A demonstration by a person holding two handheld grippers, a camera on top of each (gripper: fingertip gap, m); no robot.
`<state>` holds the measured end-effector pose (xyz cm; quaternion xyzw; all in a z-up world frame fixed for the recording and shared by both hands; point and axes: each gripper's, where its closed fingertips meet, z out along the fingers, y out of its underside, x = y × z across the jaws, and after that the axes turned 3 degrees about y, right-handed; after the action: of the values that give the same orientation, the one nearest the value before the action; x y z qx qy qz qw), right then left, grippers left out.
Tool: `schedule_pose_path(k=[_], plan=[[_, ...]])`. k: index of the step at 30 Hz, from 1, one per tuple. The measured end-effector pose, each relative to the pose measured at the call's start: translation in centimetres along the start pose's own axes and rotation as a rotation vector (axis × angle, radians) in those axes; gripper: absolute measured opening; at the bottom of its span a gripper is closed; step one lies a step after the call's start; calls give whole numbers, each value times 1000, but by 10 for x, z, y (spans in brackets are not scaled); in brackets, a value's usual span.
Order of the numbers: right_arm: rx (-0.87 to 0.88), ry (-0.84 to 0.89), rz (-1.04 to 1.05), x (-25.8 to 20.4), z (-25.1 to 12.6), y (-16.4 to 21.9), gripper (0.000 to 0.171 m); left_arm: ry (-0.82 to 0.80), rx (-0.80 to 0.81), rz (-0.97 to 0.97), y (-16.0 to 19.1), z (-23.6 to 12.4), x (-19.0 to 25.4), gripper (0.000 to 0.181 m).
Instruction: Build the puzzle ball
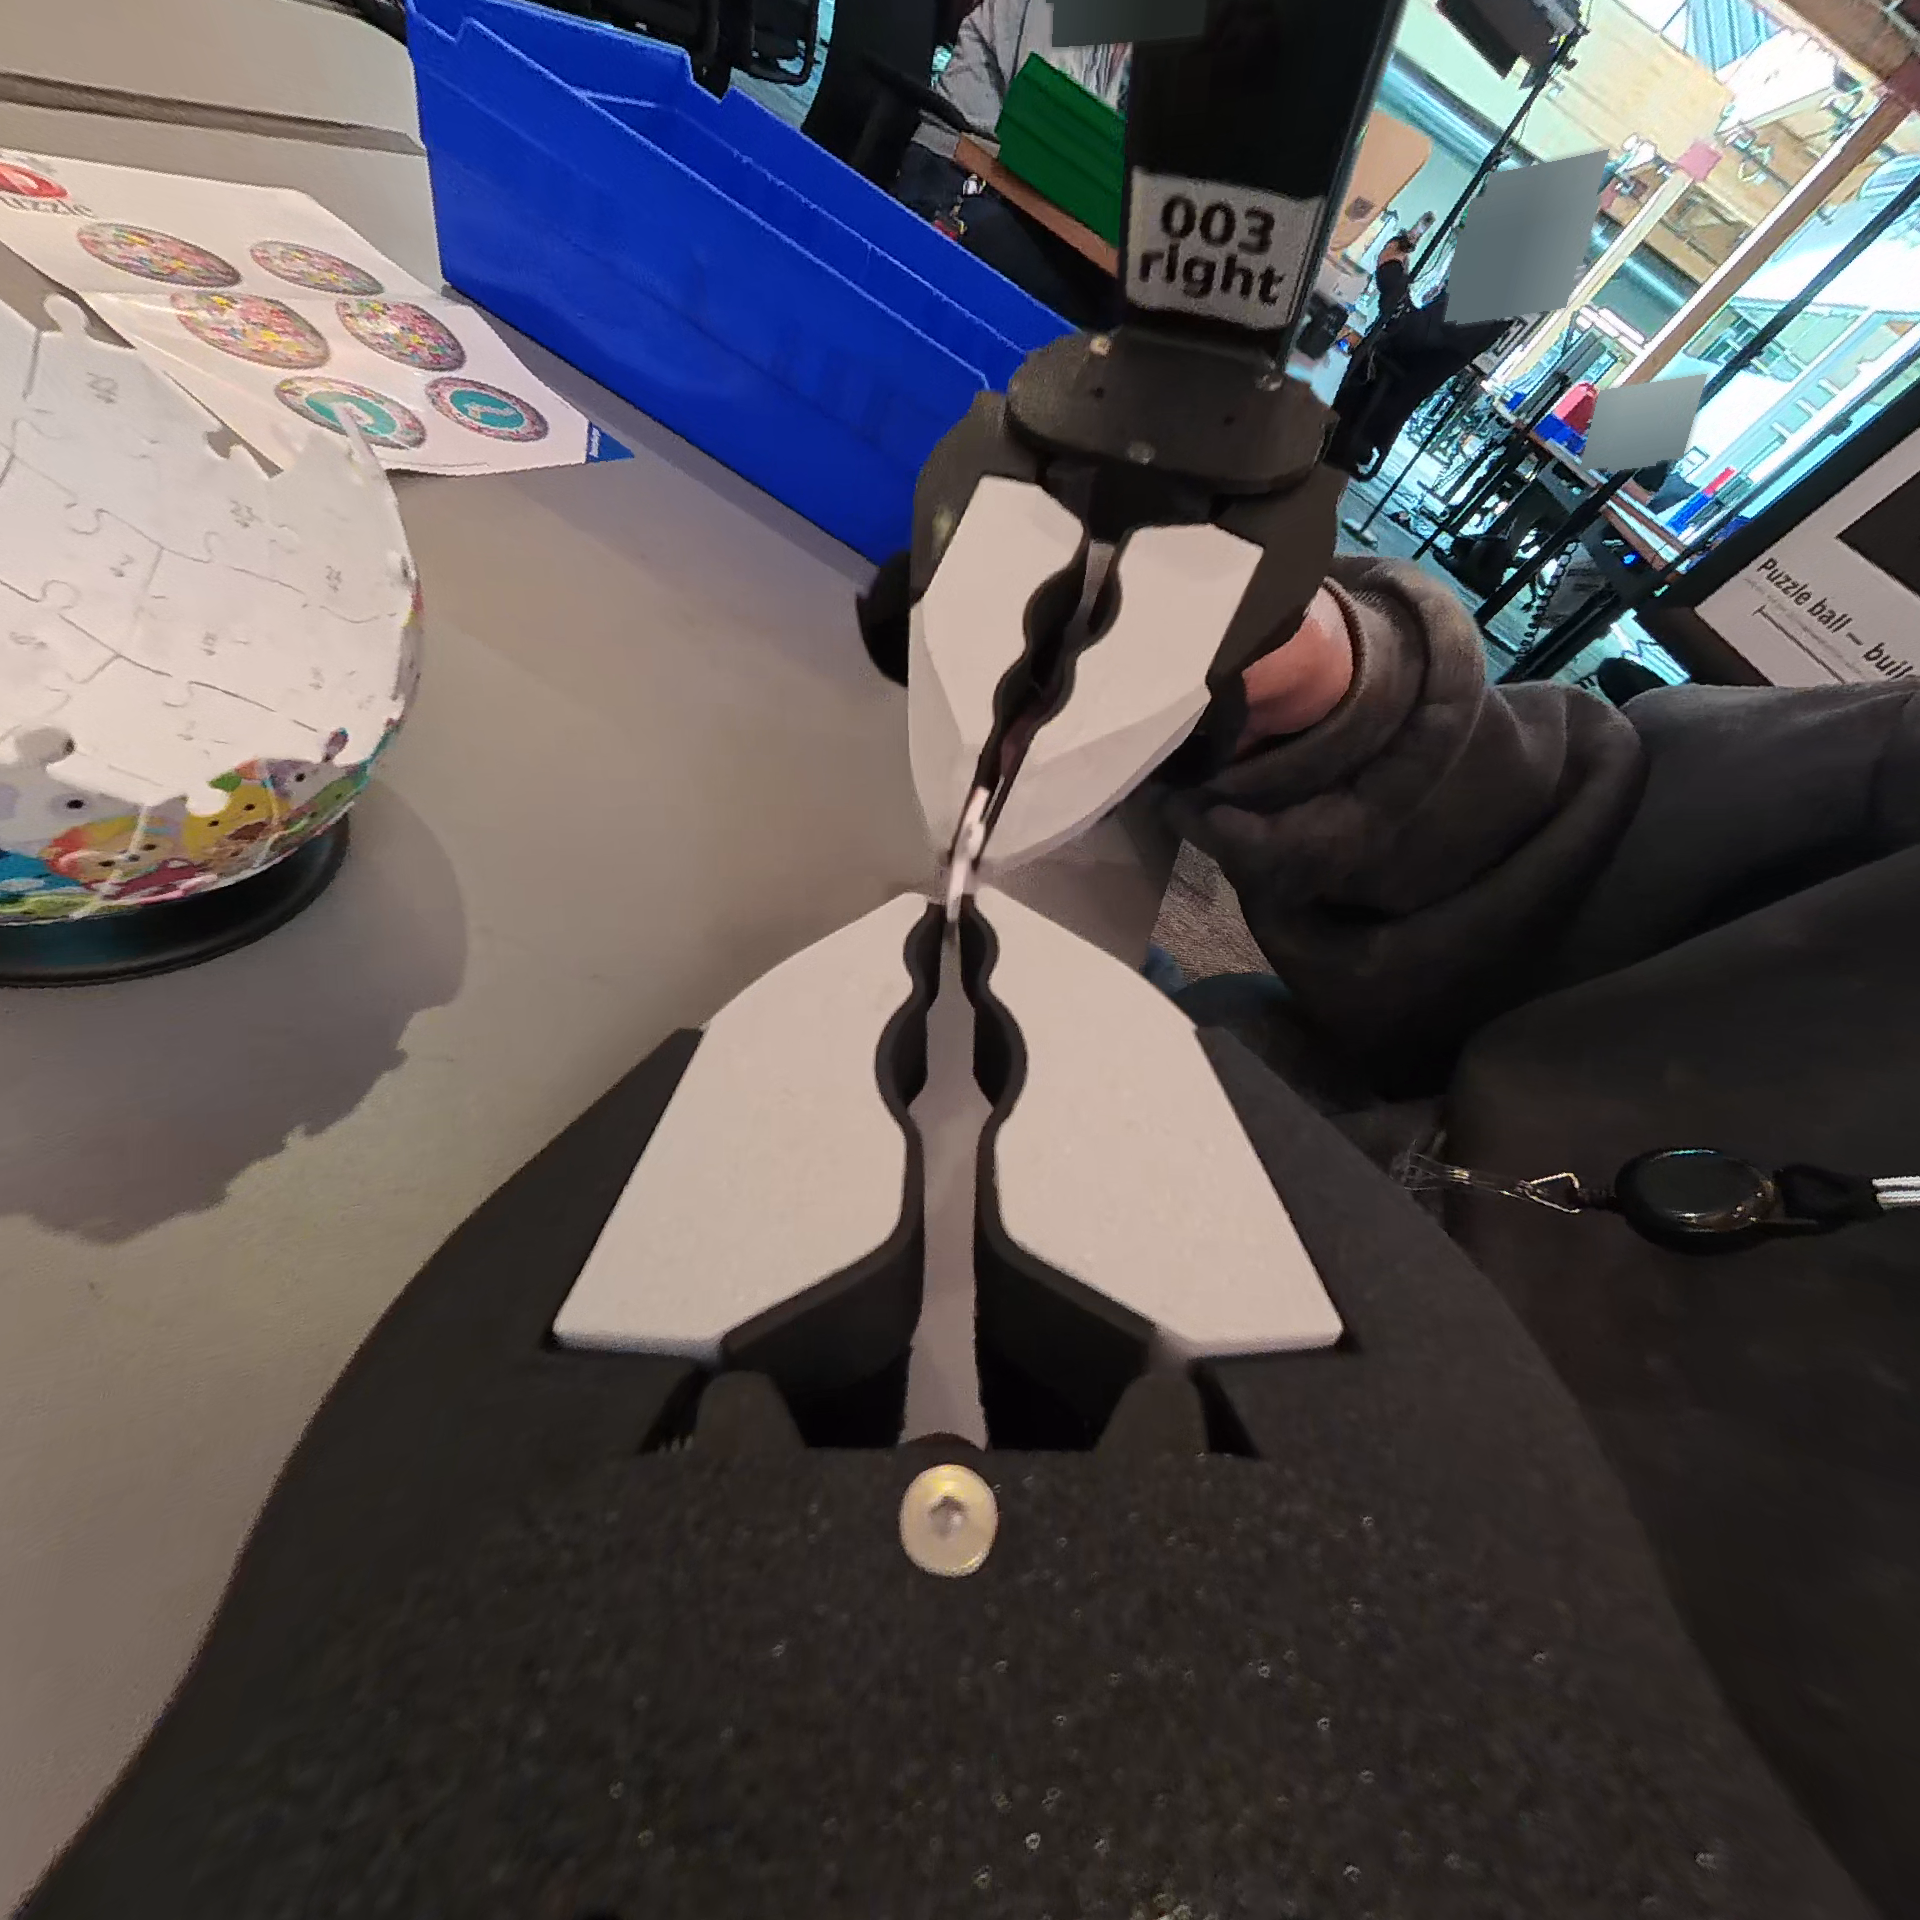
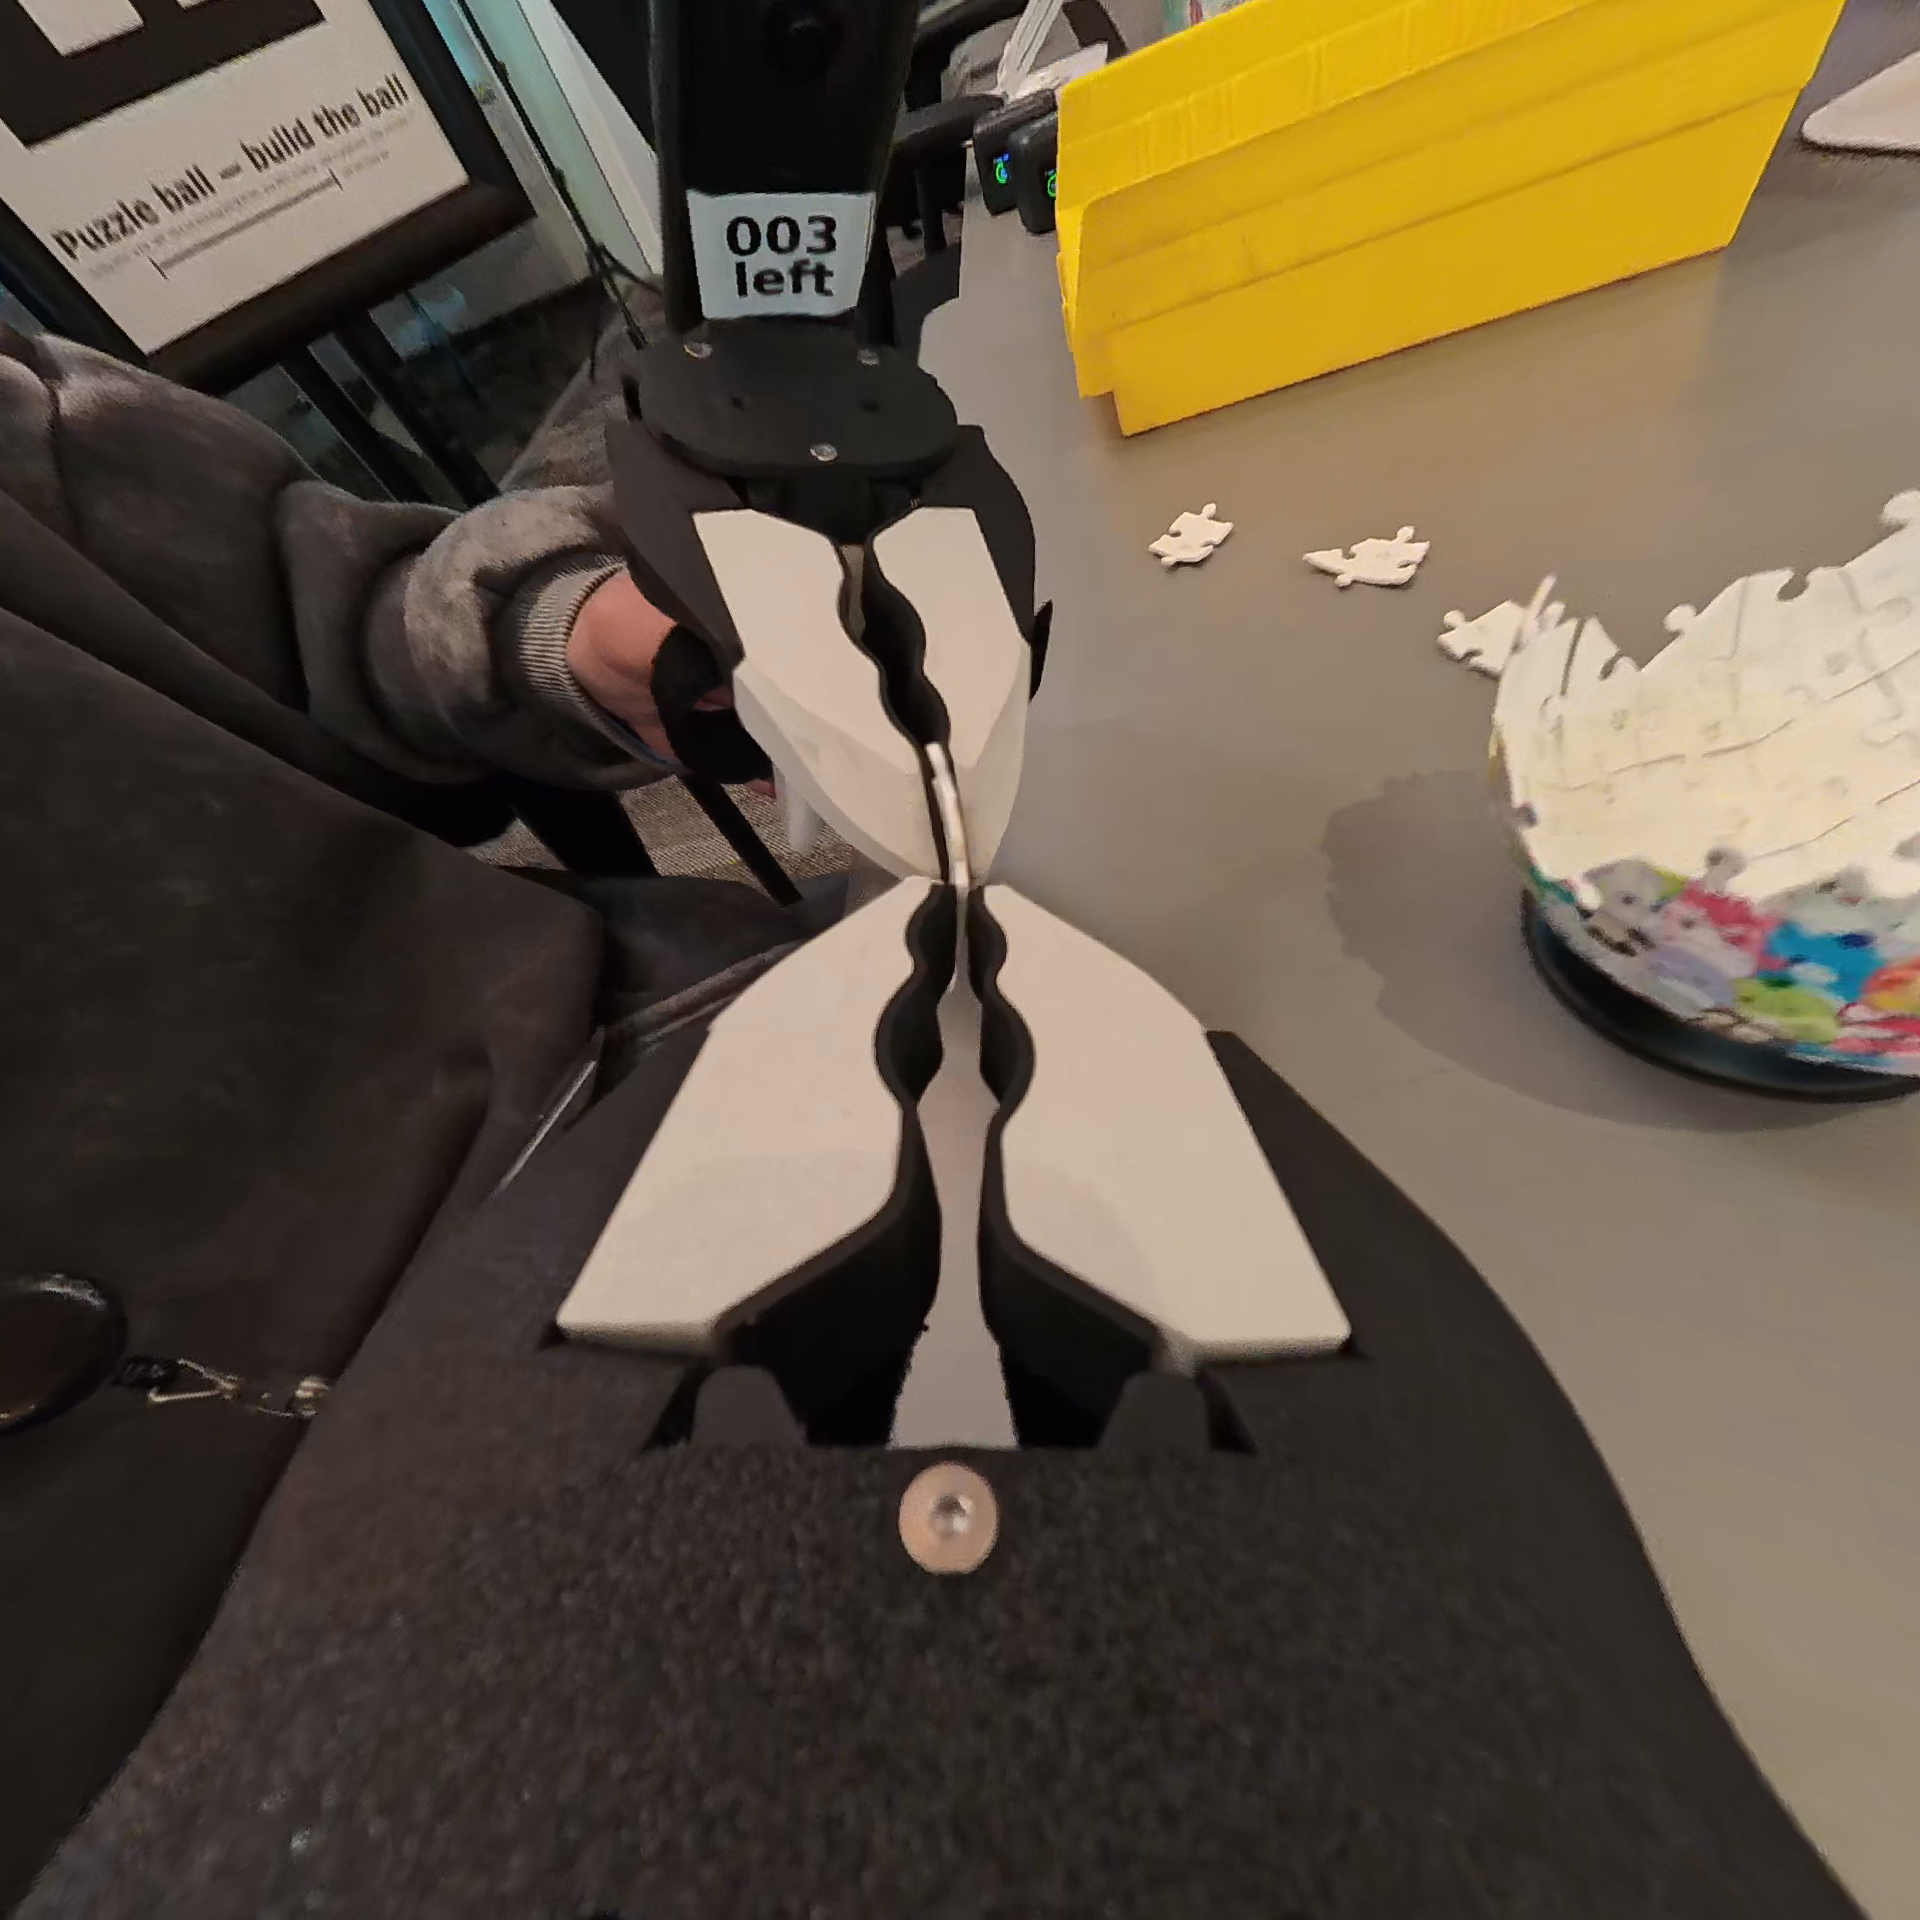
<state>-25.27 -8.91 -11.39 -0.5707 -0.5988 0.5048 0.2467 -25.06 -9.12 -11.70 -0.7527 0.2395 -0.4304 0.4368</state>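
Where tips meet, puzzle piece (image 1: 964, 831) edge-on.

half-built puzzle ball (image 2: 1725, 831) on stand, piece (image 1: 964, 847) edge-on

Puzzle ball (image 1: 197, 644) cut off by left edge in left wrist view, by right edge (image 2: 1725, 810) in right wrist view. Piece (image 1: 966, 842) pinched between both tongs seen edge-on only; shape and print not readable. Blue bin (image 1: 665, 270) cropped at top. Yellow bin (image 2: 1403, 197) likewise. Background beyond bench (image 1: 623, 831) too small to tell.
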Motion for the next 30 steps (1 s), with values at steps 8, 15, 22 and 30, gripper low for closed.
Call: schedule_pose_path(k=[8, 15, 22, 30], plan=[[62, 193, -278, 62, -33, -76, 2, -98, 66, 25, -27, -23, -23, 14], [127, 27, -278, 127, -22, -113, 2, -347, -3, 235, -106, -56, -81, 16], [116, -111, -306, 137, -4, -129, 2, -293, -104, 327, -149, -24, -121, 13], [40, -82, -344, 185, 0, -132, 16, -370, -150, 344, -151, -16, -169, 2]])
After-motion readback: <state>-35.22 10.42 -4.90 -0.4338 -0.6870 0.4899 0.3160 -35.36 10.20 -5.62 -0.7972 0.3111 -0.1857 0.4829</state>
